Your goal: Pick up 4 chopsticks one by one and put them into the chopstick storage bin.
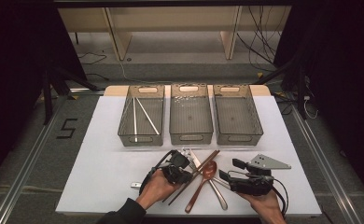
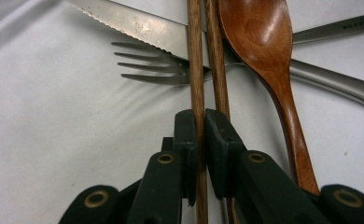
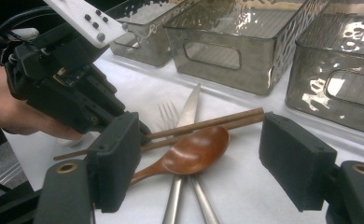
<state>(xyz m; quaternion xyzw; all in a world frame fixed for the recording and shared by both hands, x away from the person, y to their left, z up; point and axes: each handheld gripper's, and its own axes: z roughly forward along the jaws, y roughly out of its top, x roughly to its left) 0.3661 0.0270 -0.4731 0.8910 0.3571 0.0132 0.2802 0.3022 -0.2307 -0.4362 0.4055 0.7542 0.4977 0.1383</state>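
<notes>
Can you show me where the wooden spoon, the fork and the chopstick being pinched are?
wooden spoon (image 2: pixel 259 32), left gripper view, on its bowl.
fork (image 2: pixel 143 65), left gripper view, on its tines.
chopstick (image 2: pixel 197 84), left gripper view, on the shaft just above the left gripper's shut fingers (image 2: pixel 185 135).

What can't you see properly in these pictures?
- Wooden chopstick: in the left gripper view, the left gripper hides its lower part.
- Second chopstick: whether it is clamped too is unclear.
- Fork: the chopsticks cover its neck.
- Knife: the top edge cuts off its blade.
</notes>
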